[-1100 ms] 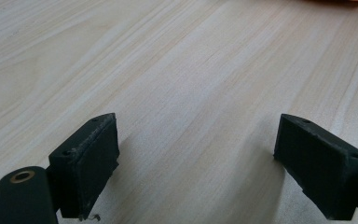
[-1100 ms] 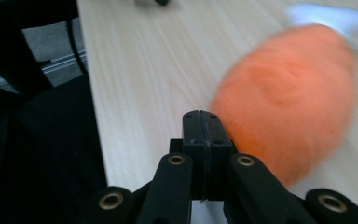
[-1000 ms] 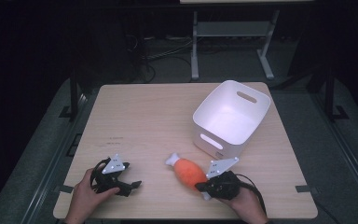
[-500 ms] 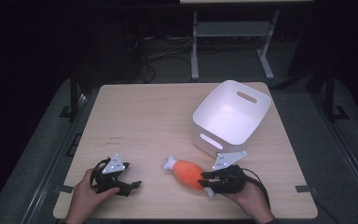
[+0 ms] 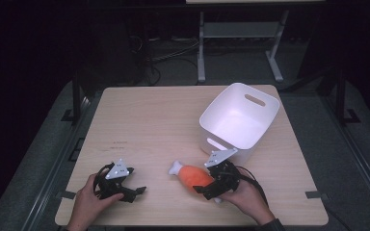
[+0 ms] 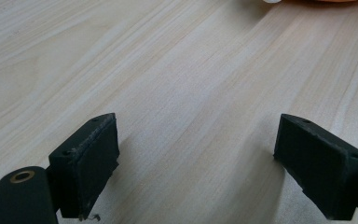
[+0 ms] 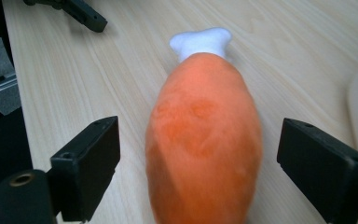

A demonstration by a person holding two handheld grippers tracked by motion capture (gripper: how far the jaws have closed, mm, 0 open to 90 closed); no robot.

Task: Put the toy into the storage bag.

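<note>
Between tool jaws, orange plush drumstick [image 7: 204, 140]

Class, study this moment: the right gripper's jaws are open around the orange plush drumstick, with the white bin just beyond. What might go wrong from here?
1. The right gripper stands open, its jaws either side of the plush drumstick with gaps. Soft, rounded plush may squash and slip out as they close.
2. The white bin sits close behind the right gripper; a lift might bump its near wall and push it.
3. The left gripper rests open on the table, too far to steady anything.
</note>
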